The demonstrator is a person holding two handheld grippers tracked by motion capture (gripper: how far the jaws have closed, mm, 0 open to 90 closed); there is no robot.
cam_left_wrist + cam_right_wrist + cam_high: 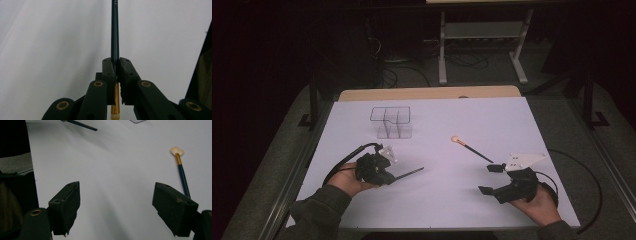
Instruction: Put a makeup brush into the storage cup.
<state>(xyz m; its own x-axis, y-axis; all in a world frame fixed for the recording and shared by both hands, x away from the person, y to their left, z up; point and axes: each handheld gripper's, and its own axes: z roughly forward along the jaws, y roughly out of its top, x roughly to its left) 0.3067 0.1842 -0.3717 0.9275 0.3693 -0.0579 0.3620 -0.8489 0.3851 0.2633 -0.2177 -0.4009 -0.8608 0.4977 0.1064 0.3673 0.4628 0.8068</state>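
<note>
Brushes are our concern: at lower left of the high view, our left gripper (388,176) is clamped on a dark-handled brush (408,173) whose long axis points right and slightly up, toward frame centre, with the clear organizer (392,122) above it. At right, a second brush (470,149) lies on the white table (492,115), running diagonally from its pale tip down-right to our right gripper (490,179), whose jaws stand apart, empty, just beside the handle end.
</note>
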